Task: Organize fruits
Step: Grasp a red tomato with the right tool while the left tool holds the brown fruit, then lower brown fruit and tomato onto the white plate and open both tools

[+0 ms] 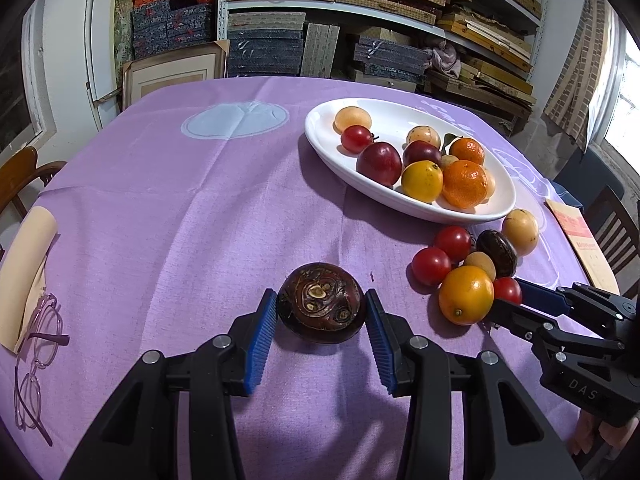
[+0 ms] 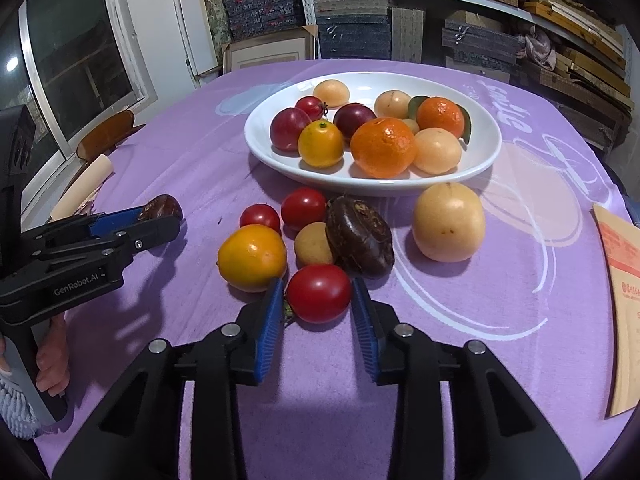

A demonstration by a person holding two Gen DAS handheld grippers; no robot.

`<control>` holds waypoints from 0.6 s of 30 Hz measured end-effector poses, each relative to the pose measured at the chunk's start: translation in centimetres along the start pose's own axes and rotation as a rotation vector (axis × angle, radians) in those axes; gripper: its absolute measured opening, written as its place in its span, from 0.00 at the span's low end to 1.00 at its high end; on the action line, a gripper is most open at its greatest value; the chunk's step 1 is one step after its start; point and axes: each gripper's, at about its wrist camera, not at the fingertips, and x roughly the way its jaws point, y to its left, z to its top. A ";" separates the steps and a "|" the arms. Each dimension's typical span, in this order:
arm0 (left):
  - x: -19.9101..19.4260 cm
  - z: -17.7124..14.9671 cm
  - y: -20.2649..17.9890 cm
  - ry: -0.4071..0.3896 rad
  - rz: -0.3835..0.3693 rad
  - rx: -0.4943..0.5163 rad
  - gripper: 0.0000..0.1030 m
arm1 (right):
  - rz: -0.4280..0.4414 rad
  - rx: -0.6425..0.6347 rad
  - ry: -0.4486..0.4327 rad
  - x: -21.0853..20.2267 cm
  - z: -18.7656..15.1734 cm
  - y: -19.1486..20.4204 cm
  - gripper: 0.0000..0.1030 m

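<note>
Left hand-held gripper [image 1: 321, 312]: blue pads pressed on both sides of a dark brown round fruit [image 1: 321, 303], which rests on the purple tabletop [image 1: 160, 200]. Right hand-held gripper [image 2: 318, 300]: pads at either side of a red tomato [image 2: 319, 293], contact unclear. Just beyond it, loose fruit: orange-yellow citrus [image 2: 252, 258], dark oval fruit [image 2: 359, 236], pale yellow fruit [image 2: 449, 227]. Further ahead, white plate [image 2: 272, 152] with fruit.
</note>
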 end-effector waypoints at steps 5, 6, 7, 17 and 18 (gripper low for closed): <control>0.2 -0.1 0.0 0.002 0.004 0.001 0.44 | -0.001 -0.008 -0.008 -0.3 -0.1 0.0 0.32; 0.2 -0.1 0.0 0.002 0.005 0.003 0.44 | -0.001 -0.010 -0.010 -0.4 -0.1 0.0 0.32; 0.2 -0.1 -0.1 0.001 0.006 0.005 0.43 | 0.000 -0.010 -0.010 -0.4 -0.2 0.0 0.32; -0.2 0.5 -0.4 -0.015 -0.002 0.005 0.44 | 0.034 0.030 -0.096 -3.6 0.1 -0.8 0.32; -0.2 0.7 -0.5 -0.014 -0.002 0.009 0.43 | 0.038 0.039 -0.106 -4.0 0.3 -1.0 0.32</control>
